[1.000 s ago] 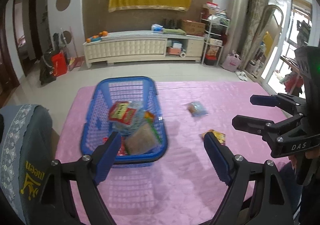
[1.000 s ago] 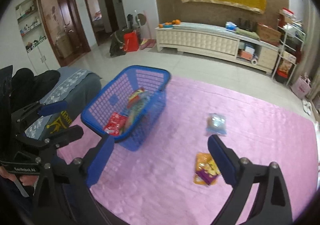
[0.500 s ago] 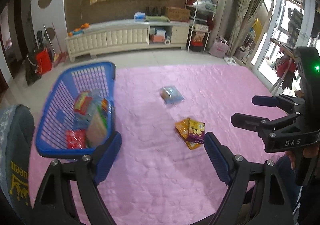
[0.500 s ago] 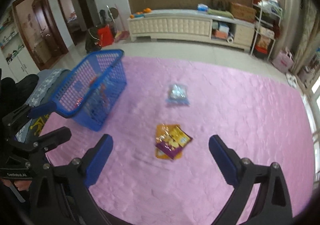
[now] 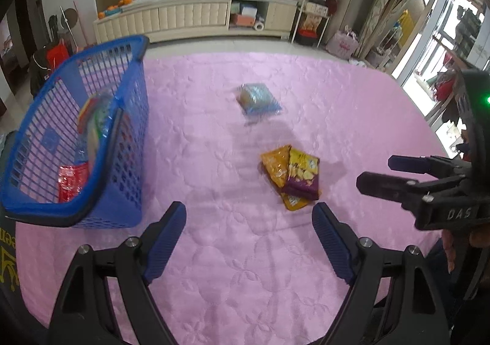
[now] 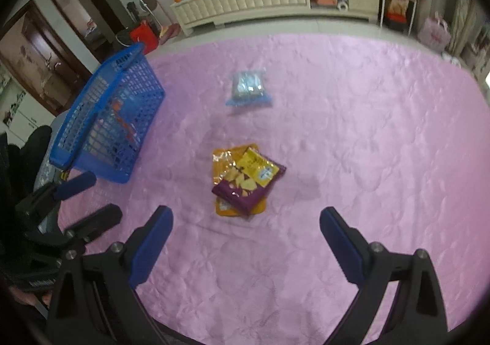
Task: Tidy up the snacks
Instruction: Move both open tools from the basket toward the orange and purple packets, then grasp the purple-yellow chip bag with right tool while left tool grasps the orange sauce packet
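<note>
A blue plastic basket (image 5: 128, 118) (image 6: 92, 167) holding several snack packets stands at the left of a pink quilted cloth (image 5: 245, 268) (image 6: 367, 145). Two overlapping packets, a yellow-and-purple chip bag (image 5: 301, 175) (image 6: 249, 181) on an orange one (image 5: 275, 164) (image 6: 225, 210), lie mid-cloth. Farther back lies a clear blue-edged packet (image 5: 258, 98) (image 6: 248, 89). My left gripper (image 5: 249, 217) hangs open above the cloth, just short of the chip bags. My right gripper (image 6: 246, 222) is open too, nothing between its fingers, the chip bags just ahead. Each gripper shows at the other view's edge.
A grey cushioned seat (image 6: 46, 170) sits beside the basket at the left. Beyond the cloth's far edge is tiled floor, a long white cabinet (image 5: 196, 17) (image 6: 260, 1), a wire shelf rack (image 5: 315, 8) and a red bag (image 6: 144, 35). Glass doors stand at the right.
Both grippers have sunk and swung right, away from the basket toward the chip bags, which are now larger and nearer the fingers. Both stayed open and empty.
</note>
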